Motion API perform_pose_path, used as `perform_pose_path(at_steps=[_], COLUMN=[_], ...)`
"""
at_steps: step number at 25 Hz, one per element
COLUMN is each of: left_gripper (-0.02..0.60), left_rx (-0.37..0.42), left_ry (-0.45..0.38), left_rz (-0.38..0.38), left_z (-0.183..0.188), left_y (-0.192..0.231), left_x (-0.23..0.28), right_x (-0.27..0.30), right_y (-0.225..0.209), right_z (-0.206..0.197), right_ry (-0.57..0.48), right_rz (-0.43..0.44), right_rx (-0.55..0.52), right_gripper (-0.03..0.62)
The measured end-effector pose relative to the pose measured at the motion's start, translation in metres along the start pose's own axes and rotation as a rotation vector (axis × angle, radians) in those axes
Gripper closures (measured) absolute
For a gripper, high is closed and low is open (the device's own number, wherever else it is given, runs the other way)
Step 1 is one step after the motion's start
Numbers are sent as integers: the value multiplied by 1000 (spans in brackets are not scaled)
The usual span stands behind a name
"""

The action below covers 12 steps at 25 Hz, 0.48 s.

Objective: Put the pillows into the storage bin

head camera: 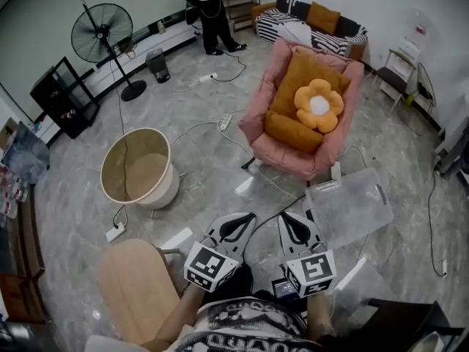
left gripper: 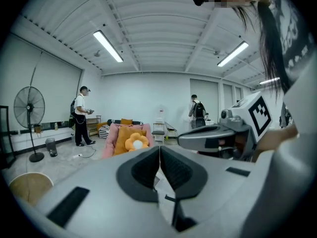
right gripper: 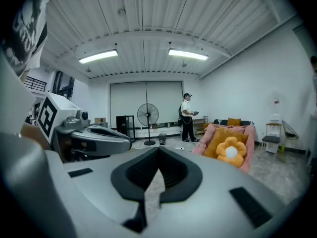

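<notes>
A pink armchair [head camera: 256, 116] stands ahead on the floor. On it lie a big orange pillow [head camera: 308, 72], a flower-shaped pillow [head camera: 319, 105] and a small orange cushion [head camera: 292, 132]. The flower pillow [left gripper: 136, 143] [right gripper: 231, 151] also shows in both gripper views. A clear plastic storage bin [head camera: 348, 207] sits on the floor just right of the chair's foot. My left gripper [head camera: 245, 217] [left gripper: 159, 148] and right gripper [head camera: 287, 217] [right gripper: 158, 148] are held side by side near my body, short of the chair. Both are shut, with nothing between the jaws.
A round beige basket [head camera: 137, 167] stands to the left, a wooden stool [head camera: 139, 284] at my near left. Cables and a power strip [head camera: 225, 122] cross the floor before the chair. A floor fan [head camera: 102, 28], black shelf [head camera: 66, 97], striped sofa [head camera: 315, 24] and a standing person [head camera: 212, 13] are farther back.
</notes>
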<state>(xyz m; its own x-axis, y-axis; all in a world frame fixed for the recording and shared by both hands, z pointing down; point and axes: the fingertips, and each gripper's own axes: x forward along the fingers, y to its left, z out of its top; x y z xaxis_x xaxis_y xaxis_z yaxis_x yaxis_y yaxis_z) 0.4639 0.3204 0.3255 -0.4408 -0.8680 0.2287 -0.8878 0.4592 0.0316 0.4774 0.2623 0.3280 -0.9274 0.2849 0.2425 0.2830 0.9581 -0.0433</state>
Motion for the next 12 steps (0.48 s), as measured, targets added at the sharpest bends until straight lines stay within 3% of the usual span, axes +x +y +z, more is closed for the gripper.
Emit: perform_pose_path(at_steps=[12], left_gripper=[569], left_rx=[25], left_ry=[-6], left_rz=[-72], left_z=[12], left_y=[164], left_x=[29], right_x=[155], right_y=[3], right_z=[29], right_ry=[49], right_rz=[-48], right_rx=[38], right_gripper=[595])
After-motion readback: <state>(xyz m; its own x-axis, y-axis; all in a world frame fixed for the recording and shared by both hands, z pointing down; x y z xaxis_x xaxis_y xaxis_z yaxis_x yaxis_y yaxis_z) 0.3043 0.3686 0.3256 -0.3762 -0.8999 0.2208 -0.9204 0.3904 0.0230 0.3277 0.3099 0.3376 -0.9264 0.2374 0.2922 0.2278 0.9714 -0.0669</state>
